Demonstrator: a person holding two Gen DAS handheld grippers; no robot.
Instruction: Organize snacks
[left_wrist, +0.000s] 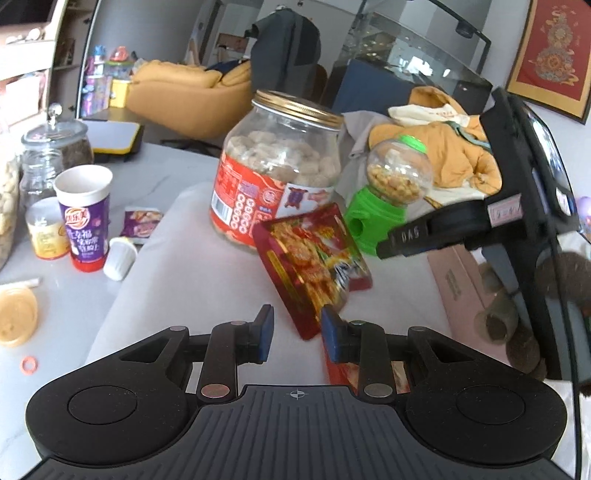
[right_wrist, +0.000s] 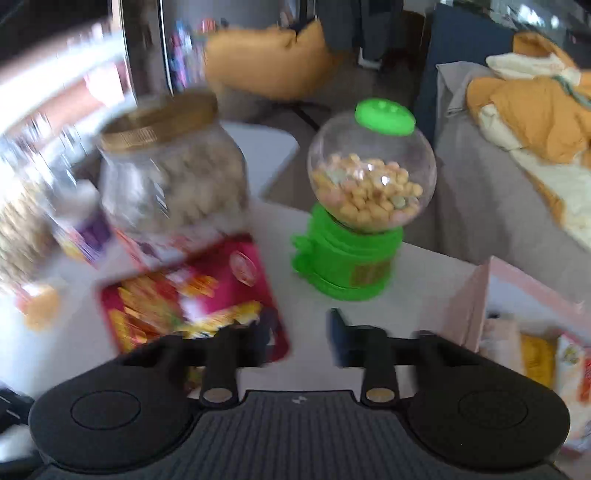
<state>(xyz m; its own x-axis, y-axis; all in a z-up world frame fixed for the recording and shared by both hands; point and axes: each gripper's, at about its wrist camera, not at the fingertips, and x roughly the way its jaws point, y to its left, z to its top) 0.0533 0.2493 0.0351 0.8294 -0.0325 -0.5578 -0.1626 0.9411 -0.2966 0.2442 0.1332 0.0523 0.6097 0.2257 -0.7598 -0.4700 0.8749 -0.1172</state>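
Snack pouch (left_wrist: 312, 266), red foil, is tilted over the grey mat (left_wrist: 192, 266) in the left wrist view; its lower corner sits by the right fingertip of the left gripper (left_wrist: 297, 330). The jaws stand apart and the gap between the blue pads (left_wrist: 266, 334) looks bare, so no grip is visible; whether the pouch touches the right pad I cannot tell. Behind the pouch stands a big jar (left_wrist: 279, 168) with a gold lid, and just right of it a green candy dispenser (left_wrist: 388, 195). The right gripper (left_wrist: 436, 232) enters from the right edge, tips near the dispenser base; its opening cannot be read from here. Left of the mat: a purple cup (left_wrist: 86, 218), a small white cup (left_wrist: 120, 257) on its side, a purple packet (left_wrist: 142, 223). Right wrist view, motion-blurred: the right gripper (right_wrist: 301, 338) has its jaws wide, nothing between them. The pouch (right_wrist: 192, 295) lies at lower left, partly under the left finger. The jar (right_wrist: 173, 173) is behind it and the dispenser (right_wrist: 364, 206) stands ahead, slightly right of centre. A pink box (right_wrist: 476, 295) with packets inside sits at right.
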